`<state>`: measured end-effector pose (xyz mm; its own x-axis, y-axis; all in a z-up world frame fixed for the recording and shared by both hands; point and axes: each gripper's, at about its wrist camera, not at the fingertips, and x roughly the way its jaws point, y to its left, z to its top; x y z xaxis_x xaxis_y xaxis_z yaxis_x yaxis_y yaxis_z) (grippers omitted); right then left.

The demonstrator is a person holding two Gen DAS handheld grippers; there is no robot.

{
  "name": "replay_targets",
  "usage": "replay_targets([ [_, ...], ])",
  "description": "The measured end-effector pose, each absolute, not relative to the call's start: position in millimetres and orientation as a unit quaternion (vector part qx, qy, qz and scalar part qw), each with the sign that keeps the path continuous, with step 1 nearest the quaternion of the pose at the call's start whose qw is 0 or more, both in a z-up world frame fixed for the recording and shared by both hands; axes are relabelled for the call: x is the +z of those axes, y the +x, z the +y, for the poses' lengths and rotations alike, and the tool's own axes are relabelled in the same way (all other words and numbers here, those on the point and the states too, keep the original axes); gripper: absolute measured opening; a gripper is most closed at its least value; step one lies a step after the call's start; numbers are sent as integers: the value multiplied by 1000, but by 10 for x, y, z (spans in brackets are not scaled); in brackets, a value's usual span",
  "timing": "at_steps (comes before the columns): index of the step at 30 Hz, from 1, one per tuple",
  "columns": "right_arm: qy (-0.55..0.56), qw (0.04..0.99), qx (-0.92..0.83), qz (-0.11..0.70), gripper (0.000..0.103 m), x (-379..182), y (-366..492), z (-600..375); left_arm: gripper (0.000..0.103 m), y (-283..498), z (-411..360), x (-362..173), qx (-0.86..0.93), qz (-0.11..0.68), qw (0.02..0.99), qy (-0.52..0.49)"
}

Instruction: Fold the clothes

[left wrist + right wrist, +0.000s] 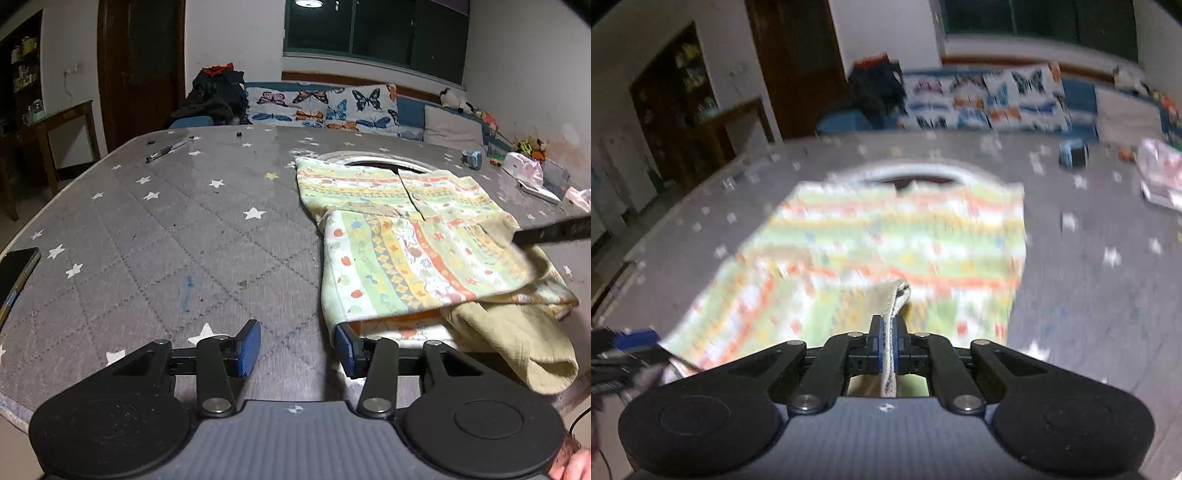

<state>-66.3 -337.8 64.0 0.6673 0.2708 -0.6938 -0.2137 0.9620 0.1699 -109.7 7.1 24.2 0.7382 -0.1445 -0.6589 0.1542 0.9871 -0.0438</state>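
A small garment (406, 258) with green, yellow and orange printed bands and a pale yellow inside lies on the grey star-patterned table cover (184, 240), its near part folded over. In the left wrist view my left gripper (297, 349) is open over bare table. The garment's near left corner rests against the outer side of its right pad (345, 350), and nothing lies between the pads. In the blurred right wrist view my right gripper (887, 347) is shut on a pinched strip of the garment (886, 229). It also appears as a black bar, the right gripper (554, 232), at the garment's right edge.
A phone (16, 273) lies at the table's left edge and a pen (168, 149) at the far left. A round opening (380, 162) shows behind the garment. A blue roll (472, 158) and white and pink items (524, 166) sit far right. Butterfly cushions (321, 107) line the back.
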Motion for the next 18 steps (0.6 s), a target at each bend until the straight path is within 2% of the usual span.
replay_targets([
  [10, -6, 929, 136, 345, 9, 828, -744, -3330, 48, -1085, 266, 530, -92, 343, 934, 25],
  [18, -17, 924, 163, 345, 9, 673, -402, -3118, 47, -622, -164, 669, -154, 306, 939, 22],
])
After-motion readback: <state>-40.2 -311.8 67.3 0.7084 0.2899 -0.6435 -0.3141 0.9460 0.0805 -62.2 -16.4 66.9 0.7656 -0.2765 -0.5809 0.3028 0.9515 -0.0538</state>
